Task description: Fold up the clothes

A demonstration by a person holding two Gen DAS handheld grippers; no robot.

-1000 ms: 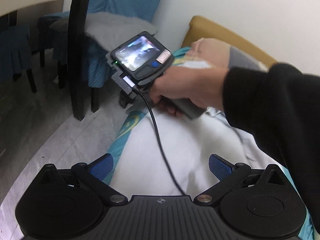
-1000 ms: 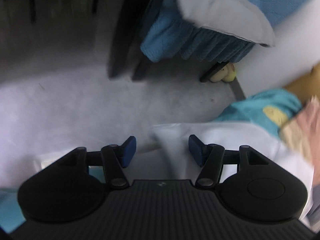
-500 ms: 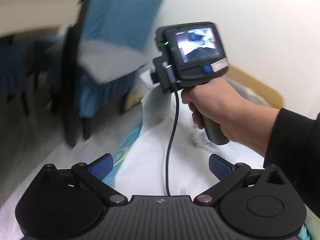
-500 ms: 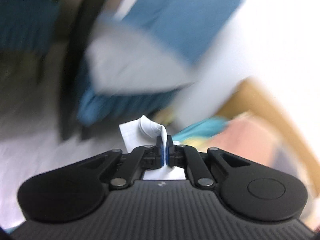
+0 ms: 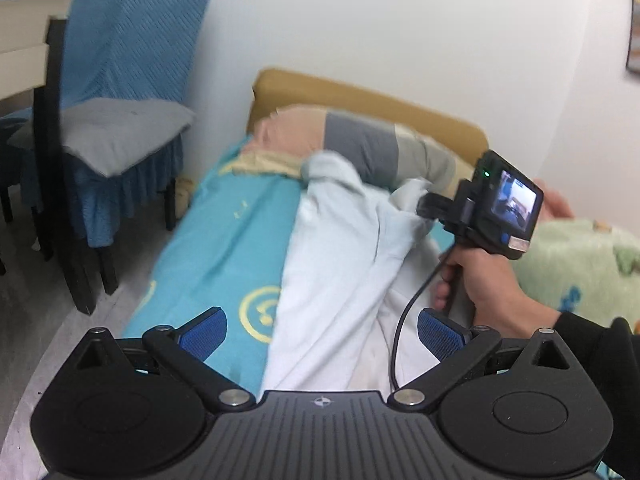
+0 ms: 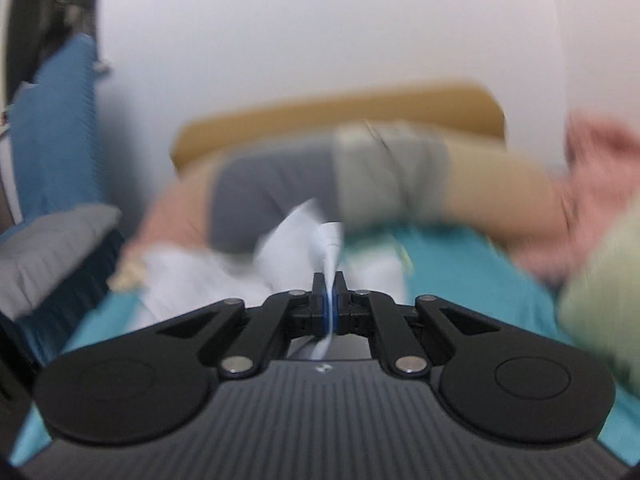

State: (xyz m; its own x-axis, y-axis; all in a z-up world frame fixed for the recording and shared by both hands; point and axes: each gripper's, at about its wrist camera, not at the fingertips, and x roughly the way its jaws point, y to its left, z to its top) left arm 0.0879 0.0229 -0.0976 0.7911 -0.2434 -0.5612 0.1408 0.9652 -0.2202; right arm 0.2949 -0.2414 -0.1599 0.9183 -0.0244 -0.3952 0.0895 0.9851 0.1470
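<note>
Right claw (image 6: pixel 330 304), apart a second ago, now clamps white garment (image 5: pixel 336 264) edge, carrying it across bed (image 5: pixel 224 240) toward headboard: fold begun; left claw (image 5: pixel 320 332) stays apart, empty.

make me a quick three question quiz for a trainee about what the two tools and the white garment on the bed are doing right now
1. True or false: the left tool is clamped on the white garment.
2. What does the right tool pinch?
3. The garment lies on: A) the teal bedsheet B) the chair C) the floor.

Key: 1 false, its jaws stand open and empty. 2 a fold of the white garment. 3 A.
</note>
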